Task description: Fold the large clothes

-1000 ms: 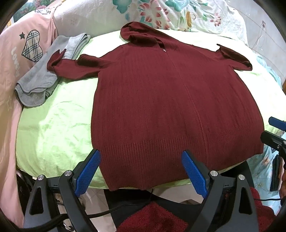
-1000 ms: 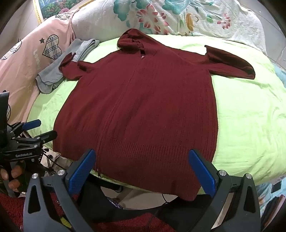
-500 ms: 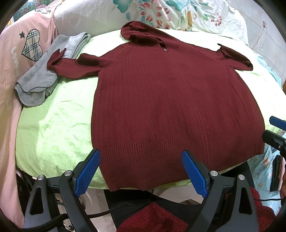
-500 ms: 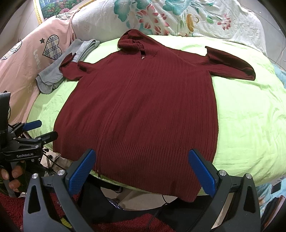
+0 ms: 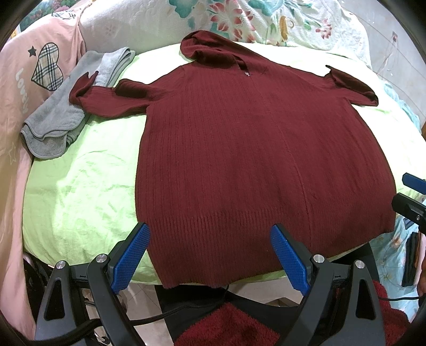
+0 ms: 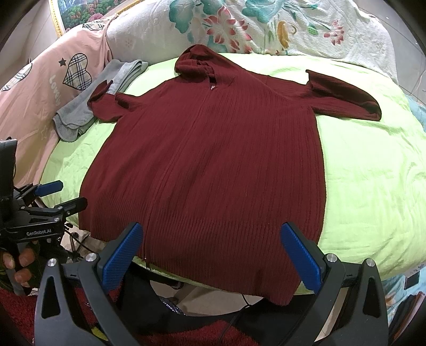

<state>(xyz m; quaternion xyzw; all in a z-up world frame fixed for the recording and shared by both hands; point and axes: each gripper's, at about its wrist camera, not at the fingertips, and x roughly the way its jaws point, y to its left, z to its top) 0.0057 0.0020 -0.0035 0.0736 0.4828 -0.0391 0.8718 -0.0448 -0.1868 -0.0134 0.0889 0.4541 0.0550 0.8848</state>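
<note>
1. Knitwear is the material in hand: the dark red hooded sweater (image 5: 253, 159) is a ribbed knit, judged soft, limp and fairly heavy for cloth, likely to sag and stretch if lifted by one point.
2. The sweater is laid flat on the green sheet (image 5: 80, 191), hood at the far end by the floral bedding (image 6: 266, 24), hem at the near edge, where it hangs slightly over the side.
3. The left gripper (image 5: 210, 255) is held above the near hem with its jaws spread wide, nothing between them.
4. The right gripper (image 6: 211, 252) is likewise wide open and empty, poised over the near hem toward the right side.
5. The hem corners are judged the best holds, one per gripper, pinched through the thick ribbed band so the knit is not pulled out of shape.
6. The left sleeve (image 5: 106, 101) is lying partly on a grey towel (image 5: 53, 125); the towel could be dragged along if that sleeve is folded carelessly.
7. The right sleeve (image 6: 346, 98) is spread on bare sheet, with open room to the right.
8. A pink pillow (image 6: 40, 95) crowds the left side.
</note>
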